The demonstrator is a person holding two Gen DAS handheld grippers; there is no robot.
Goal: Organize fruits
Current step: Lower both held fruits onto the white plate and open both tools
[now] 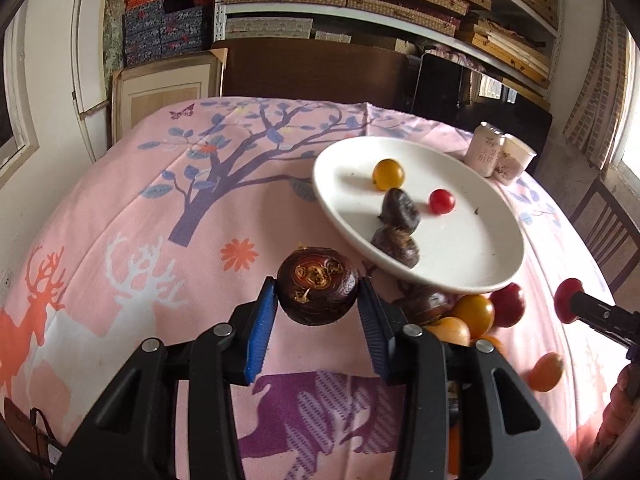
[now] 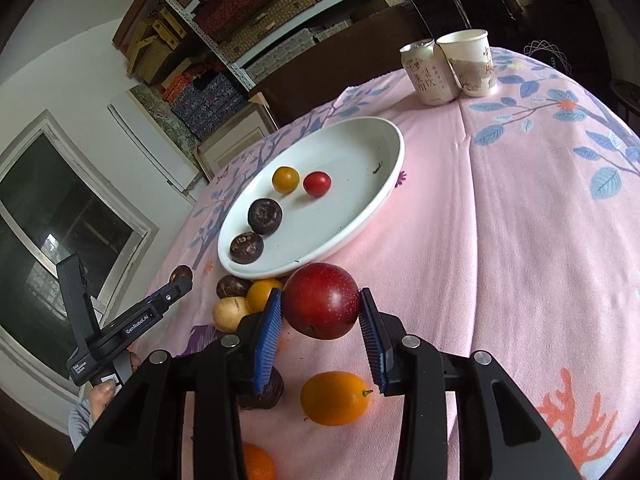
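Note:
My left gripper (image 1: 318, 300) is shut on a dark brown water chestnut (image 1: 318, 285), held above the pink cloth just left of the white plate (image 1: 480, 248). My right gripper (image 2: 320, 316) is shut on a red plum (image 2: 321, 300), held above the cloth just in front of the plate (image 2: 352, 148). The plate holds two dark chestnuts (image 2: 264, 216), a yellow tomato (image 2: 285, 179) and a red tomato (image 2: 317, 184). Loose fruit lies by the plate's near rim: a yellow tomato (image 2: 262, 292), a pale round fruit (image 2: 231, 313), a dark chestnut (image 2: 232, 286) and an orange fruit (image 2: 335, 398).
A drink can (image 2: 426, 72) and a paper cup (image 2: 472, 60) stand at the table's far side behind the plate. The left gripper's body (image 2: 132, 320) shows at the left of the right wrist view. Shelves of boxes and a window lie beyond the table.

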